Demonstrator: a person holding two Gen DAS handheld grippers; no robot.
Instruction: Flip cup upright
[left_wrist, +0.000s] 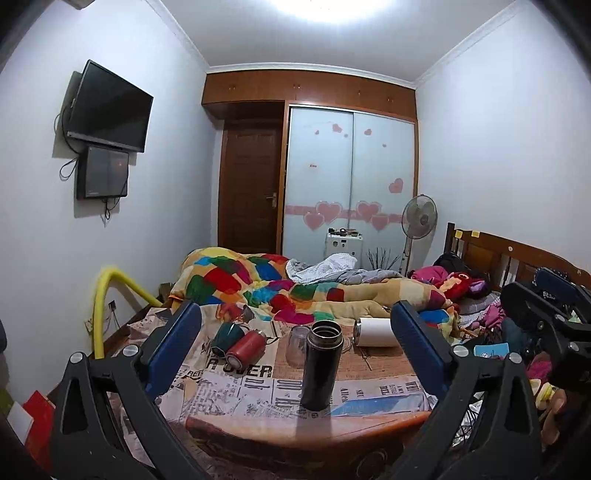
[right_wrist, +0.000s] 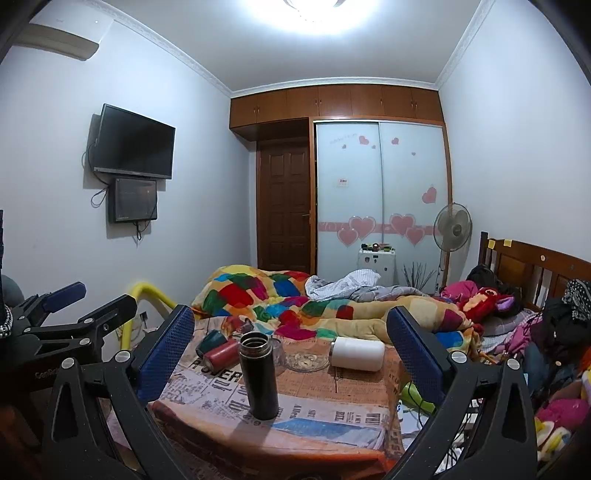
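A black flask (left_wrist: 320, 365) (right_wrist: 259, 374) stands upright with its mouth open on the newspaper-covered table (left_wrist: 258, 435) (right_wrist: 295, 439). A white cup (left_wrist: 375, 331) (right_wrist: 357, 354) lies on its side at the back right. A red cup (left_wrist: 245, 348) (right_wrist: 221, 355) and a dark green cup (left_wrist: 226, 338) (right_wrist: 209, 341) lie on their sides at the back left. A clear glass cup (left_wrist: 297, 341) sits behind the flask. My left gripper (left_wrist: 295, 343) is open and empty, short of the flask. My right gripper (right_wrist: 291, 343) is open and empty, also short of the table.
A glass ashtray (right_wrist: 307, 361) sits mid-table. A bed with a colourful quilt (left_wrist: 258, 284) (right_wrist: 280, 299) lies behind the table. Clutter and a headboard (right_wrist: 535, 269) fill the right. A yellow padded rail (left_wrist: 101, 314) stands at the left. The other gripper shows at each view's side.
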